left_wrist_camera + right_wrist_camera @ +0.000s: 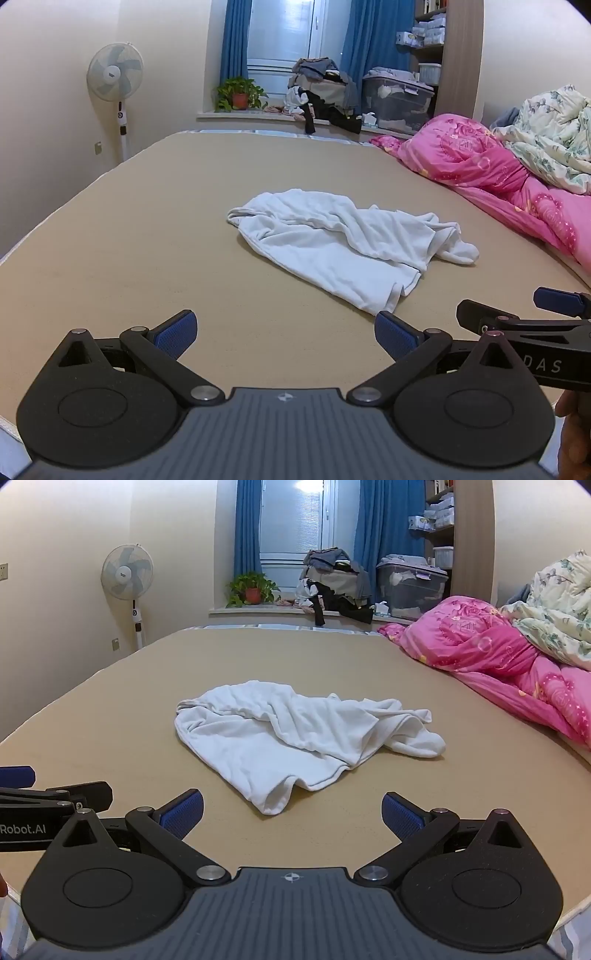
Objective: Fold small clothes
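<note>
A crumpled white garment (347, 243) lies in a loose heap on the tan bed surface (147, 229); it also shows in the right wrist view (295, 738). My left gripper (286, 334) is open and empty, just short of the garment's near corner. My right gripper (291, 814) is open and empty, close in front of the garment's near hem. The right gripper shows from the side at the right edge of the left wrist view (532, 314). The left gripper shows at the left edge of the right wrist view (55, 794).
A pink quilt (491, 170) and a floral duvet (550, 136) are piled along the bed's right side. A standing fan (115, 74) is at the far left wall. A clothes pile (325, 92), a plant (240, 94) and a storage box (399, 99) sit on the window ledge.
</note>
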Available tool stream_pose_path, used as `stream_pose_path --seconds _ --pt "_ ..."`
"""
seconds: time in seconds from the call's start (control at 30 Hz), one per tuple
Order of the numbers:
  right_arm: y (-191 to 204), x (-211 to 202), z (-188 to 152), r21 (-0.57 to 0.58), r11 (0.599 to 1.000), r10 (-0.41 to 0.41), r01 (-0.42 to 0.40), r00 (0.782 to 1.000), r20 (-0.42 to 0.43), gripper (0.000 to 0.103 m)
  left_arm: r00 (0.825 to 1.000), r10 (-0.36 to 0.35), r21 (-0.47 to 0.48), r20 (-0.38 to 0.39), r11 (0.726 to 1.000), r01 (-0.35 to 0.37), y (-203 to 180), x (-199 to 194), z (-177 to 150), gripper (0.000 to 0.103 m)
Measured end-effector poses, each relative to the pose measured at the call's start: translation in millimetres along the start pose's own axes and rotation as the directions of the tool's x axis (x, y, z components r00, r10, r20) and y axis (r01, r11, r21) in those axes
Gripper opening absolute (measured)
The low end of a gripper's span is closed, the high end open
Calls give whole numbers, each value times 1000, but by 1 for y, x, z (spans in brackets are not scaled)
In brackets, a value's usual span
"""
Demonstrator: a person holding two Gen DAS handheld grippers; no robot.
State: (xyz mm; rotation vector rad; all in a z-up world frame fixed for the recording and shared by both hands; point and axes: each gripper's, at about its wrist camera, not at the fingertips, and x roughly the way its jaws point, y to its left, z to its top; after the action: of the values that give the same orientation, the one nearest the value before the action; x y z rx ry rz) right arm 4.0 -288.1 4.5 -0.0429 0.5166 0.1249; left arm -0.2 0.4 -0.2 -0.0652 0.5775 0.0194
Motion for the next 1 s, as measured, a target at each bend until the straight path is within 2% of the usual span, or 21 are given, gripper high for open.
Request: stream_pose_path --seconds 1.0 --pt "2 1 -1 -4 1000 -3 3 1000 3 102 1000 0 0 2 1000 0 0 -1 1 102"
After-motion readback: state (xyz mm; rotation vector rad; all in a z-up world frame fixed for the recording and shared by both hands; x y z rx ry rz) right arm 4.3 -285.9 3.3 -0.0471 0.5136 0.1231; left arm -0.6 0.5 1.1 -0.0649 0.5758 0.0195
